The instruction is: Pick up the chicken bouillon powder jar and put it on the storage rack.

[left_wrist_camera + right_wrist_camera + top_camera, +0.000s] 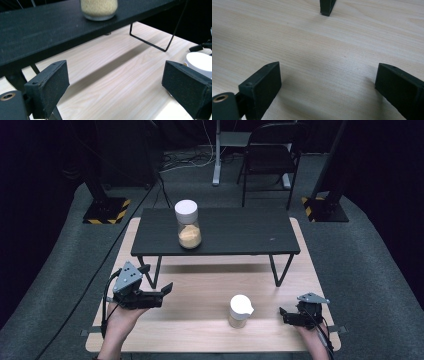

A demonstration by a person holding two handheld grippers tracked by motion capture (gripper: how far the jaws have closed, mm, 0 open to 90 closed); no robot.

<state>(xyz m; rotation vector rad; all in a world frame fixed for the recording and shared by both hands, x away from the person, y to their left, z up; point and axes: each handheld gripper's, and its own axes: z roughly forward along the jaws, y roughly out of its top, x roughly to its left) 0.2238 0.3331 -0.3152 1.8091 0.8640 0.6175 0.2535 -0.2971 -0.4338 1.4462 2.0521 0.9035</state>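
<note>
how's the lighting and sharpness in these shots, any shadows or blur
High view: wooden table brightly lit, room around it dark, whole picture a bit soft. Left gripper view: black shelf casts a dark band of shadow across the wood. Right gripper view: even light, faint shadows beside the jaws.

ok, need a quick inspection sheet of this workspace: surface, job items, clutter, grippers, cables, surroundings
Surface: light wooden table with a low black shelf standing on it.
Job's things: white-lidded jar of tan grains upright on the shelf; small white-lidded container upright on the table.
Clutter: nothing seen.
Grippers: left gripper open, nothing between its jaws; right gripper open, low over bare wood.
Cables: one trails from each gripper; more lie on the floor behind.
Surroundings: grey carpet, black chair, hazard-striped stand bases.
</note>
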